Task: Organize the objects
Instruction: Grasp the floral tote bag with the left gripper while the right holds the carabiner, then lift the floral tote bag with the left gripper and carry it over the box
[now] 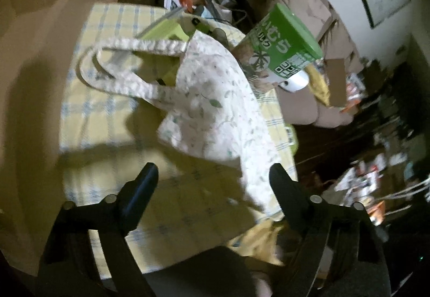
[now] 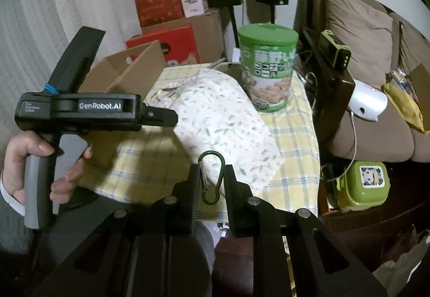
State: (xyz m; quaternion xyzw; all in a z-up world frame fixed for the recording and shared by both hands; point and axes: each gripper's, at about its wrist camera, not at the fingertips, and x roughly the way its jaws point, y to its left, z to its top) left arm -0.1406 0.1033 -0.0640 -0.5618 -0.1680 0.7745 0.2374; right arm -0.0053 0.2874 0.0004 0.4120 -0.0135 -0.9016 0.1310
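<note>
A white floral tote bag point(image 1: 215, 100) lies on the yellow checked tablecloth point(image 1: 107, 114), its handles point(image 1: 121, 73) spread to the left. My left gripper point(image 1: 213, 176) is open and empty just in front of the bag. In the right wrist view the bag point(image 2: 223, 119) lies mid-table, and the left gripper point(image 2: 161, 118) reaches toward it from the left. My right gripper point(image 2: 212, 178) is shut on a green carabiner point(image 2: 212, 180), held above the bag's near end. A green-lidded snack can point(image 2: 268, 68) stands behind the bag; it also shows in the left wrist view point(image 1: 282, 49).
An open cardboard box point(image 2: 129, 71) sits left of the table, with red boxes point(image 2: 161, 3) stacked behind. A brown sofa point(image 2: 376, 55) is to the right. A green lunch box point(image 2: 362, 186) sits low at the right, and a white device point(image 2: 368, 103) on the sofa's edge.
</note>
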